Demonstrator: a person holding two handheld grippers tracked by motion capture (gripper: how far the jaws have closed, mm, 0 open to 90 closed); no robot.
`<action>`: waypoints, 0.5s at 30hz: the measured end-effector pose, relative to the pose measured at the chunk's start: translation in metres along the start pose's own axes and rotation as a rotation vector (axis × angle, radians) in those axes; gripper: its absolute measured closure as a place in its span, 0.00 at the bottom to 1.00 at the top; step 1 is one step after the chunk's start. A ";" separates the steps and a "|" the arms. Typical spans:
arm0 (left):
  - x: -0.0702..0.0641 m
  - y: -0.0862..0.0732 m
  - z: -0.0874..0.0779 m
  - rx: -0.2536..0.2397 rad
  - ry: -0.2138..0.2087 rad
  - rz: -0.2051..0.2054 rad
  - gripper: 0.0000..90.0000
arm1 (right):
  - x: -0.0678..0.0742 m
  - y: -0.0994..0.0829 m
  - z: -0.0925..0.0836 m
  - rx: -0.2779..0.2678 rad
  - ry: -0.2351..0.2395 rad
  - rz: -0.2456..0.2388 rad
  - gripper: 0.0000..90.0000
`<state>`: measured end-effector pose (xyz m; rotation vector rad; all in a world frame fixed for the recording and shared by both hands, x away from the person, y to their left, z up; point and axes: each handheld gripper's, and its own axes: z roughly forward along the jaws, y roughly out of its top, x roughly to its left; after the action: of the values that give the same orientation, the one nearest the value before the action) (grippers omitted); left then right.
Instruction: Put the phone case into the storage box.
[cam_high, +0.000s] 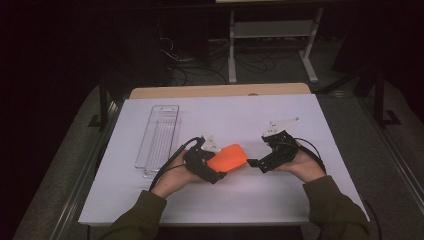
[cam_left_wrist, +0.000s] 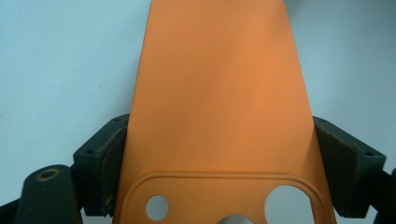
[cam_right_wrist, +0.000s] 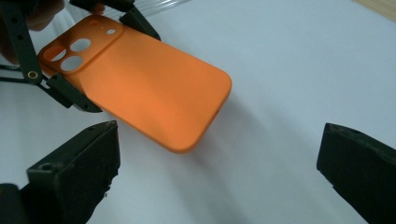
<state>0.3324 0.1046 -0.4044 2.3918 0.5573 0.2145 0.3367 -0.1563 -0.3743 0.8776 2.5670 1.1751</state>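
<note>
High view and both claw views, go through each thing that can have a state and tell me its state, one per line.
Orange phone case: clamped at its camera end, back facing up, held above the table.
Left claw: shut on the orange phone case, pads on its two long edges.
Right claw: open, nothing between its jaws, aimed at the case's free end.
Clear tray: lying flat on the white table, looks empty.

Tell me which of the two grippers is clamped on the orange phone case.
The left gripper: its pads press both long edges of the orange phone case at the camera-cutout end. The right gripper stands open, apart from the case.
</note>
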 end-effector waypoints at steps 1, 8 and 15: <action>0.000 0.000 0.000 -0.003 0.008 -0.006 0.17 | -0.001 -0.001 0.000 -0.005 -0.003 0.004 0.00; 0.003 0.000 -0.001 -0.003 0.021 -0.045 0.17 | 0.005 -0.013 0.002 -0.029 -0.054 0.043 0.00; 0.006 -0.002 -0.002 0.000 0.035 -0.079 0.17 | 0.009 -0.027 0.004 -0.074 -0.111 0.108 0.00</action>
<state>0.3370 0.1097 -0.4037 2.3645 0.6671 0.2226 0.3192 -0.1622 -0.3963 1.0449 2.3998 1.2052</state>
